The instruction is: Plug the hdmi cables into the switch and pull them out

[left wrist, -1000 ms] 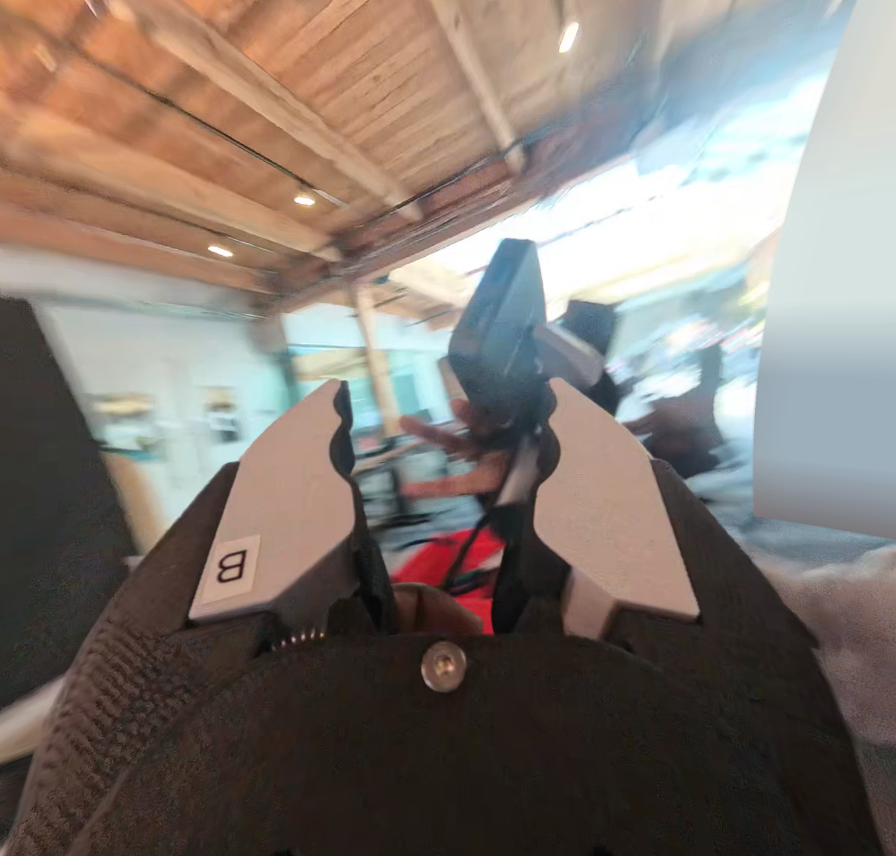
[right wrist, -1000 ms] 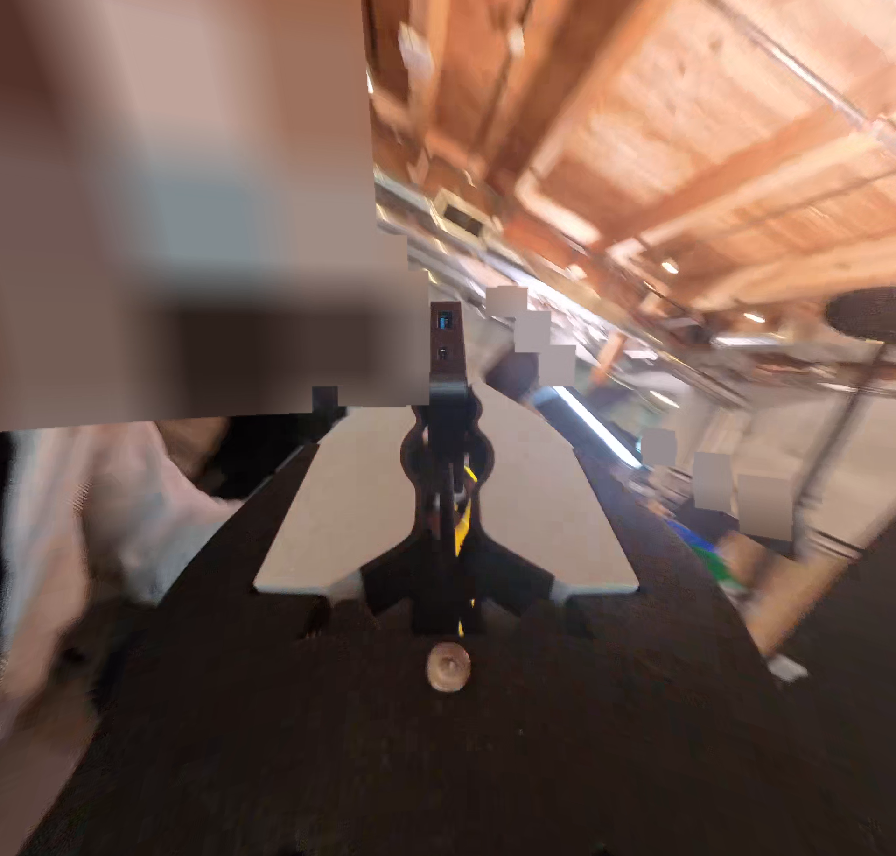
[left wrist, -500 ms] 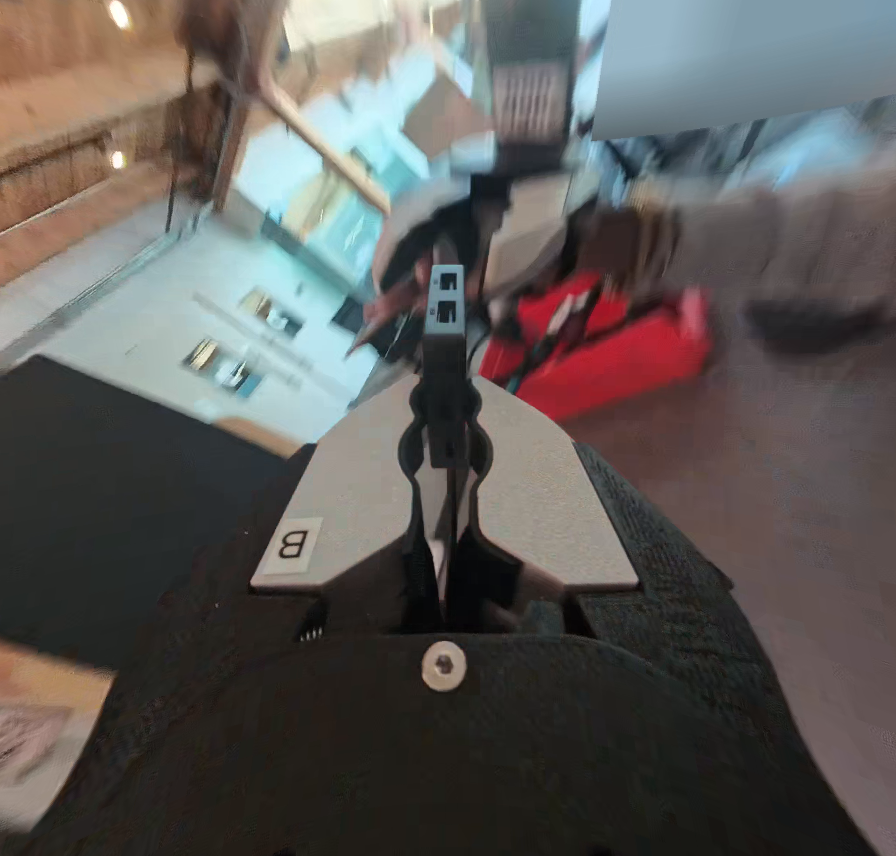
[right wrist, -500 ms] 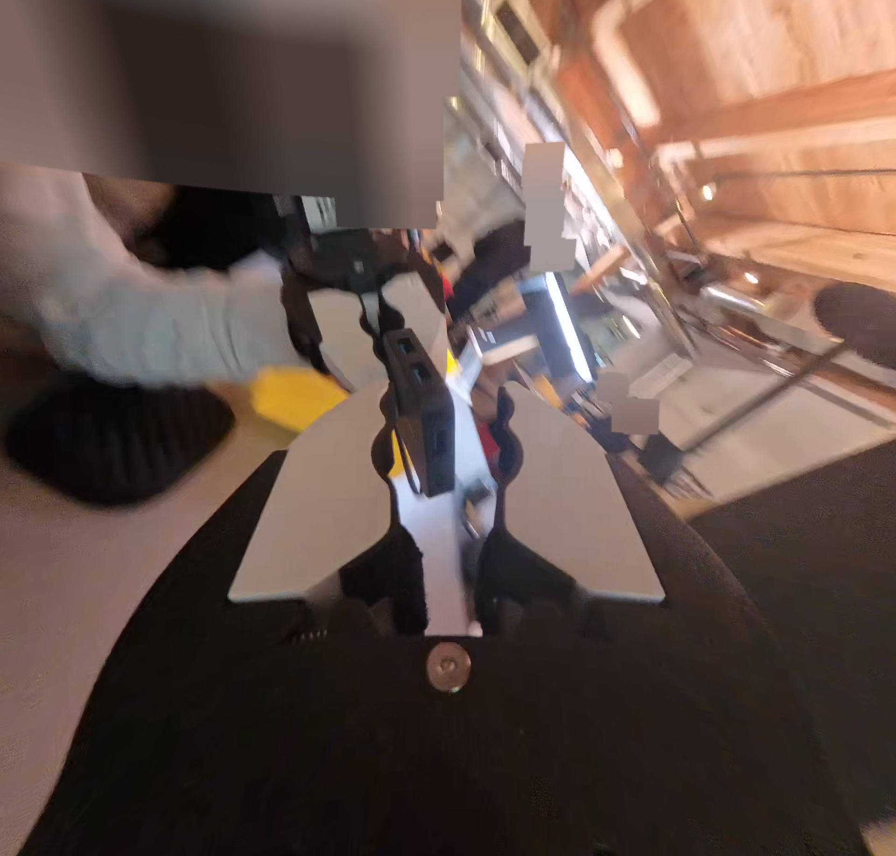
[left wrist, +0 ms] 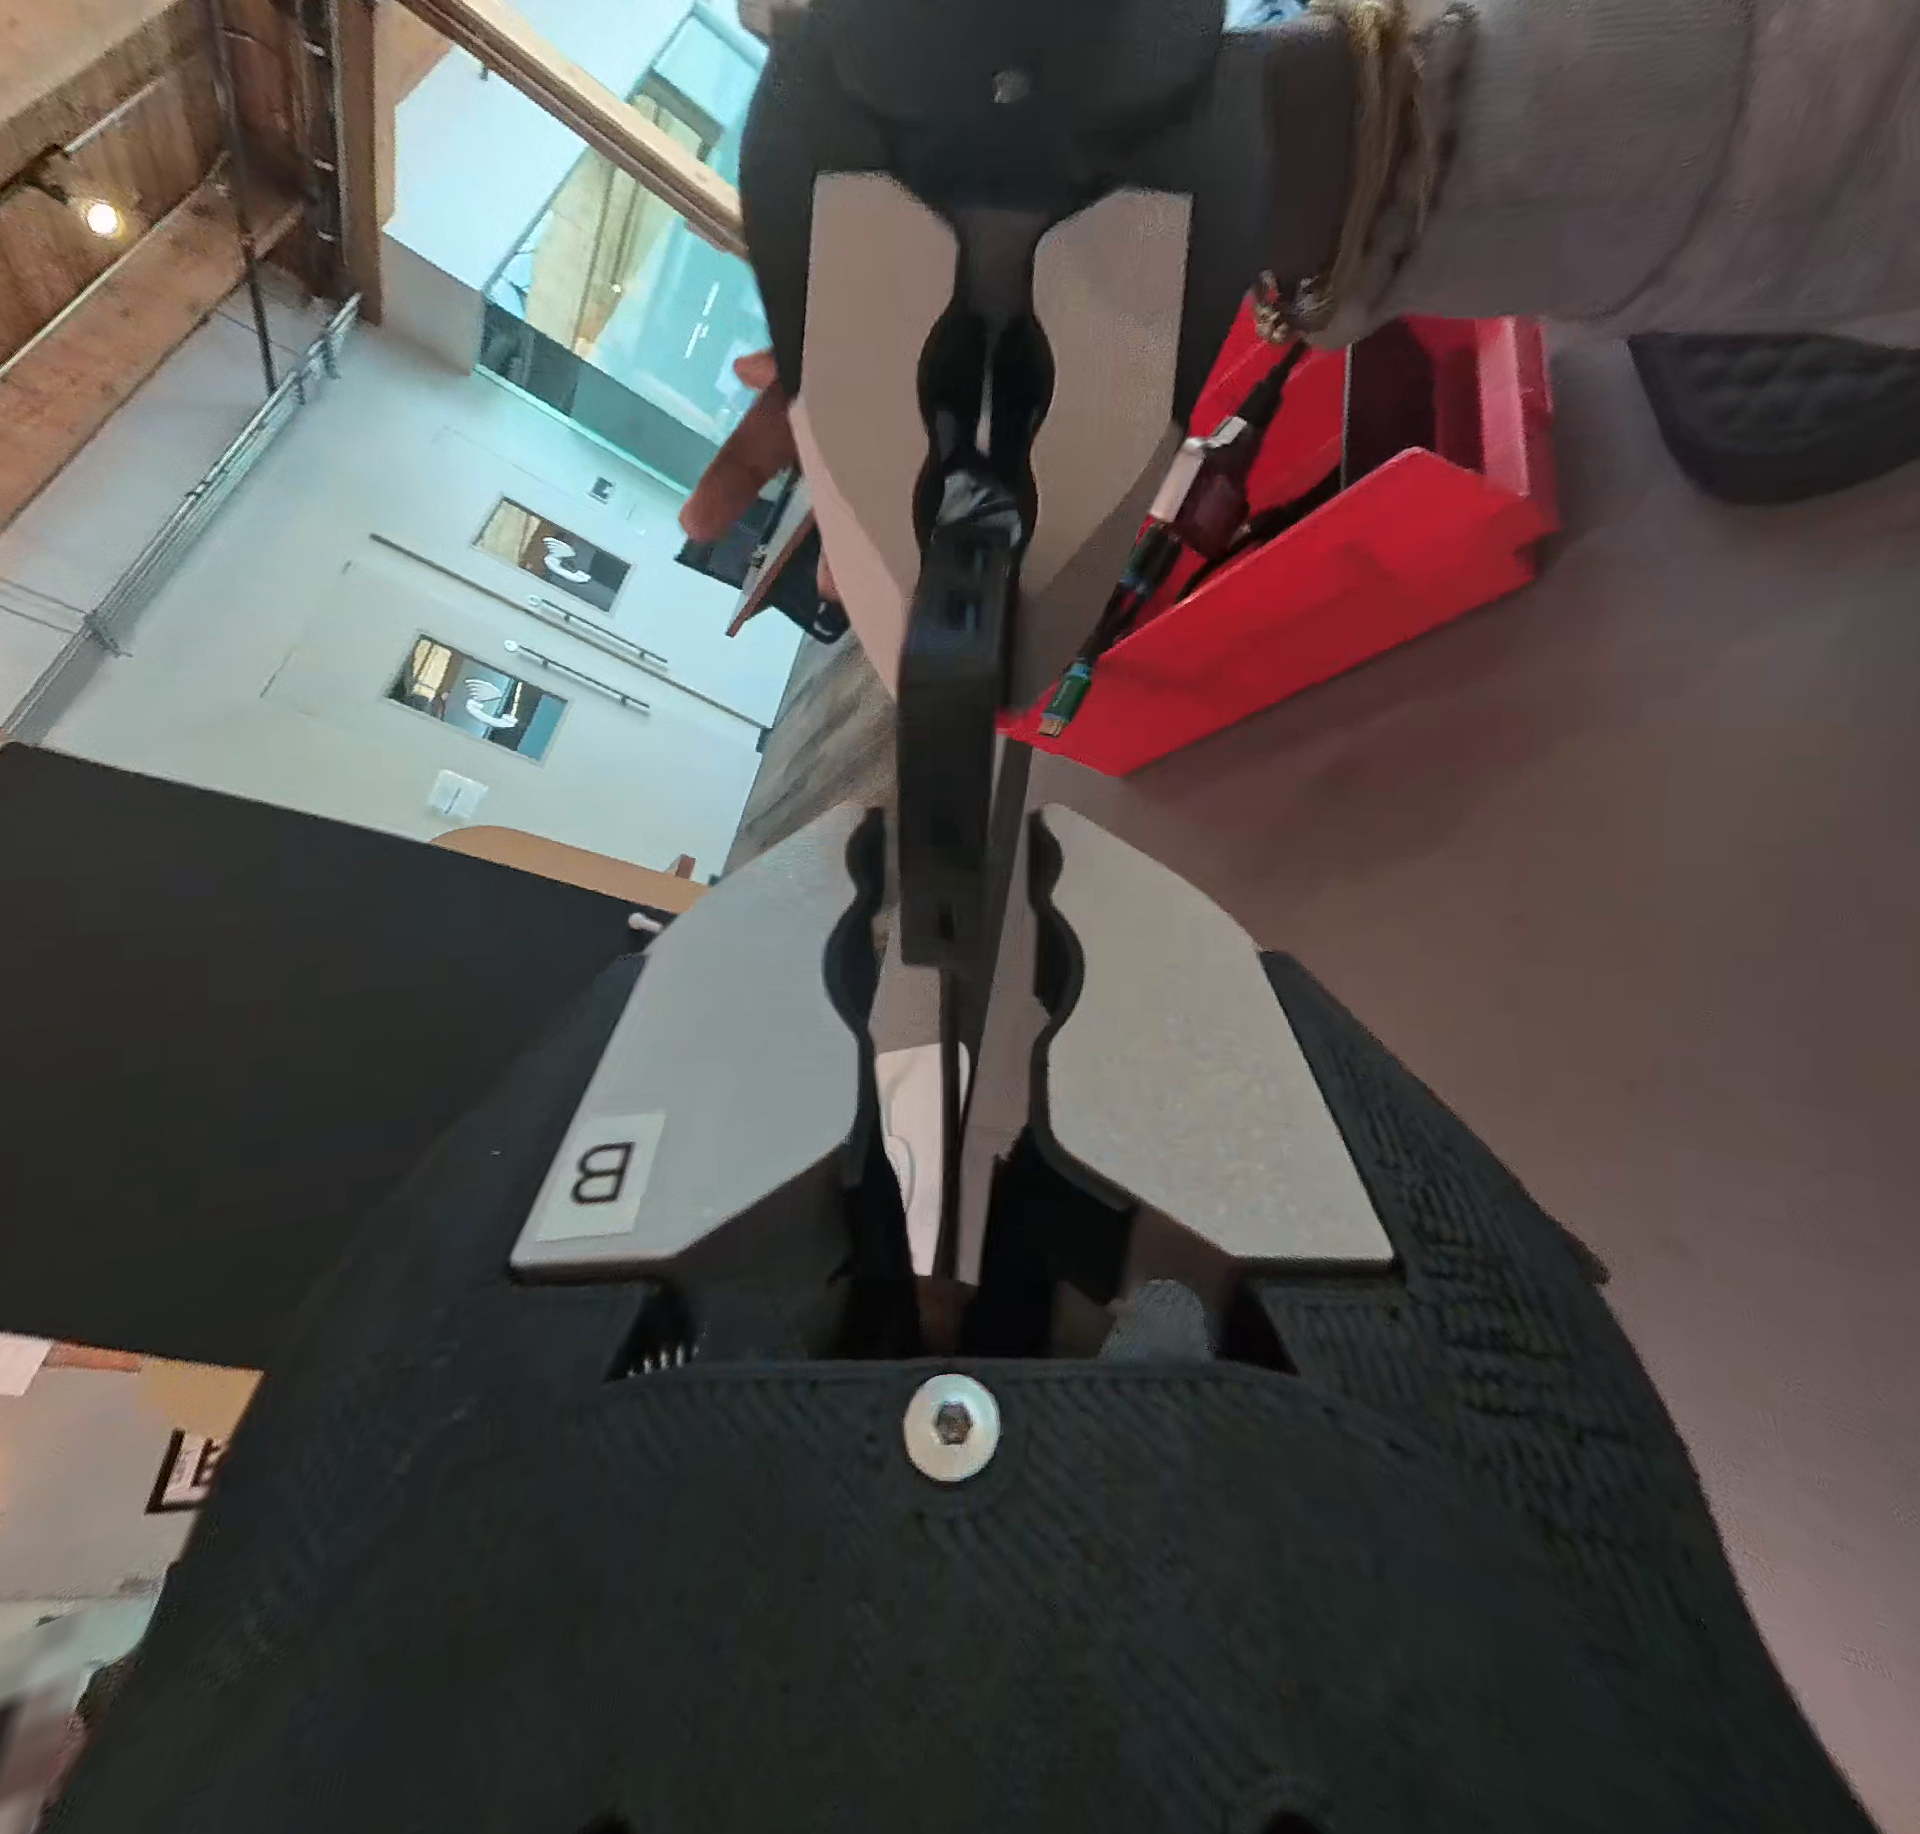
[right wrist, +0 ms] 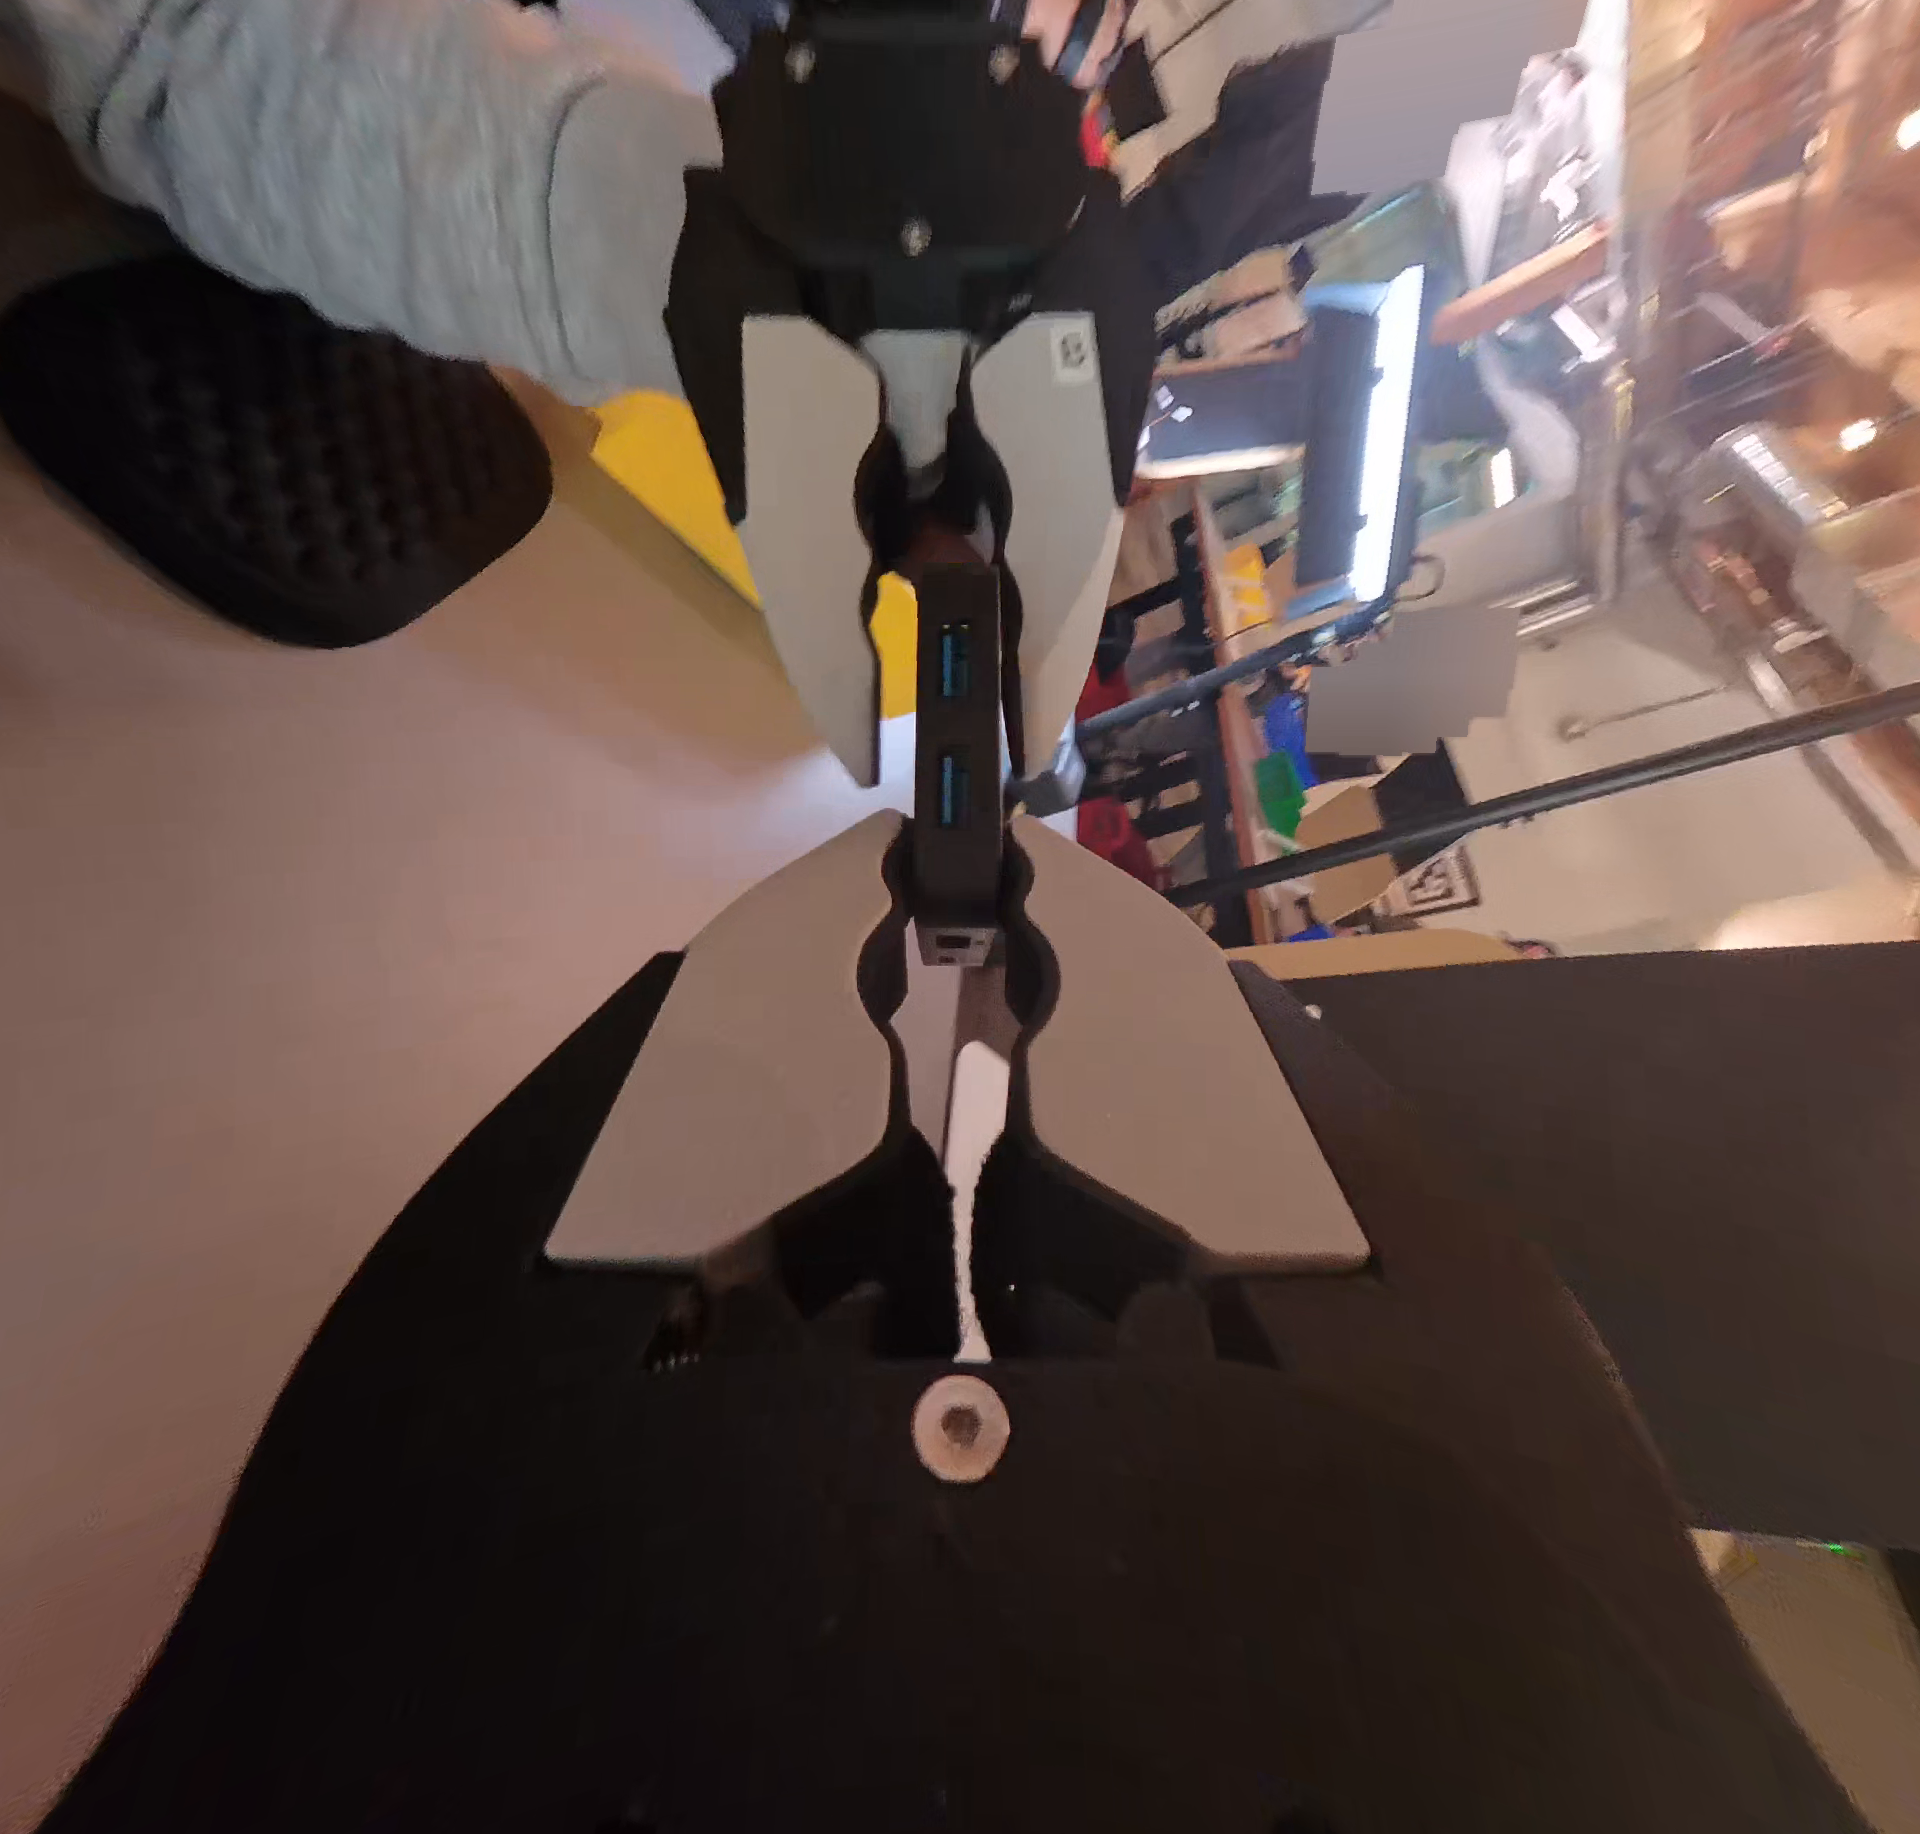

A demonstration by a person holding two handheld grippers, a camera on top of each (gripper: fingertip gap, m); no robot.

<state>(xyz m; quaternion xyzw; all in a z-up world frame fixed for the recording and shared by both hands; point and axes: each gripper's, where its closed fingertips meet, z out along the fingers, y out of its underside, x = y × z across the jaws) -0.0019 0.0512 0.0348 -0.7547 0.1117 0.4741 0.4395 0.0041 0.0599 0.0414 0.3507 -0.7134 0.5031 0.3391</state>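
The switch point(right wrist: 954, 724) is a slim black box with two blue ports on its edge. My right gripper point(right wrist: 956, 849) is shut on its near end and holds it above the table. My left gripper point(left wrist: 951, 828) is open, with a finger on each side of the switch point(left wrist: 951, 745) and a small gap at both. In the left wrist view the right gripper point(left wrist: 966, 641) points toward me from the top, and in the right wrist view the left gripper point(right wrist: 961, 771) does the same. A thin black cable point(left wrist: 961, 1109) trails from the switch between my left fingers.
A red bin point(left wrist: 1351, 558) with several cables in it sits on the grey table point(left wrist: 1507, 1005). A black textured pad point(right wrist: 260, 454) and a yellow object point(right wrist: 665, 465) lie beyond. A person's grey sleeves point(left wrist: 1610, 122) hold both grippers.
Half a second ago my left gripper was shut on the switch and my right was open. Now the right is shut on it and the left has opened. Both views have steadied.
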